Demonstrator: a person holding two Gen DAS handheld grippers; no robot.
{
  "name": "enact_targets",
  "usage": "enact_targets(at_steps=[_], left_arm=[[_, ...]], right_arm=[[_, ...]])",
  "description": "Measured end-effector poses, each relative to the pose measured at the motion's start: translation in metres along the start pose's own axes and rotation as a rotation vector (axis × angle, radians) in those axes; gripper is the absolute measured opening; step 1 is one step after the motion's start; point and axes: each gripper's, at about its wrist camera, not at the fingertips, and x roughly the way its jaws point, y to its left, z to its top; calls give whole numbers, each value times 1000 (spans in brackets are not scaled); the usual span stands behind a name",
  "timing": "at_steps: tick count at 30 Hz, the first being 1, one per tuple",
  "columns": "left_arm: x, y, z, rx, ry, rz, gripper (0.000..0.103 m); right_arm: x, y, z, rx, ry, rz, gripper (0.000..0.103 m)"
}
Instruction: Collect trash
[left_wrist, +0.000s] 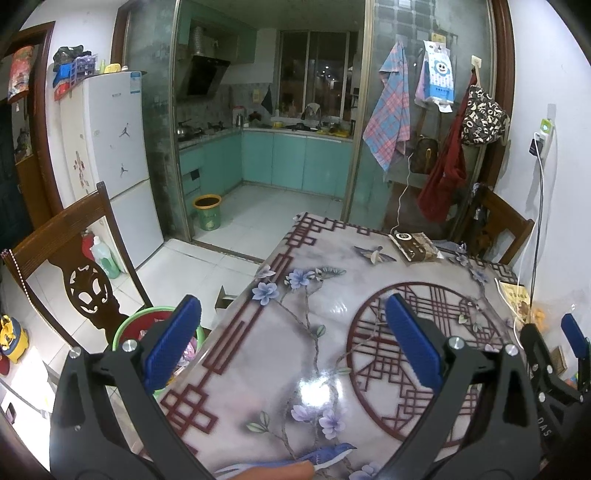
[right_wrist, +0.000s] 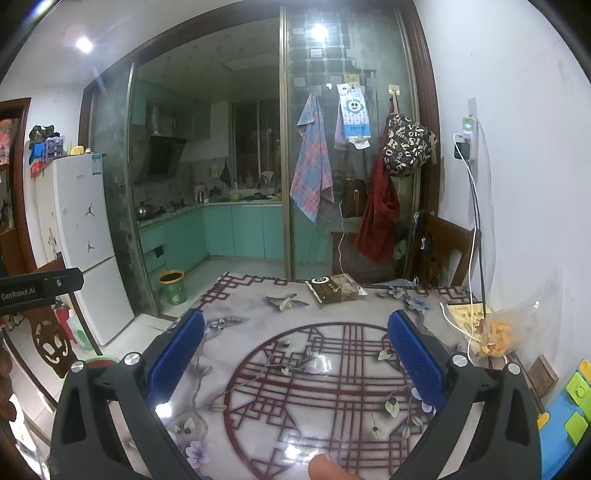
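wrist views forward, sharing table (left_wrist: 295, 332), kitchen

— Where's the room on the worktop (right_wrist: 258, 317)?
— Its whole middle lies bare. The brown packet (right_wrist: 335, 290) sits at the far edge, and the yellow booklet (right_wrist: 466, 318) and orange snack bag (right_wrist: 496, 338) crowd the wall side.
— And off the left edge?
— A chair (left_wrist: 79, 273) and green-rimmed bin (left_wrist: 127, 325) stand close.
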Motion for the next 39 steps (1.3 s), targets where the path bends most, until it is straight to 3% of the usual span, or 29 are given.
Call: enact_targets(at_steps=[14, 30, 36, 39], left_arm=[[7, -4, 0, 4, 11, 0, 98], [40, -17, -7, 42, 70, -5, 98], [100, -43, -46, 148, 201, -48, 98], [147, -56, -87, 210, 321, -51, 98]], right_arm=[[6, -3, -3, 1, 18, -5, 96], [31, -15, -18, 13, 81, -17, 96], [62, -38, -44, 47, 195, -59, 96], [89, -59, -76, 41, 310, -107, 96]])
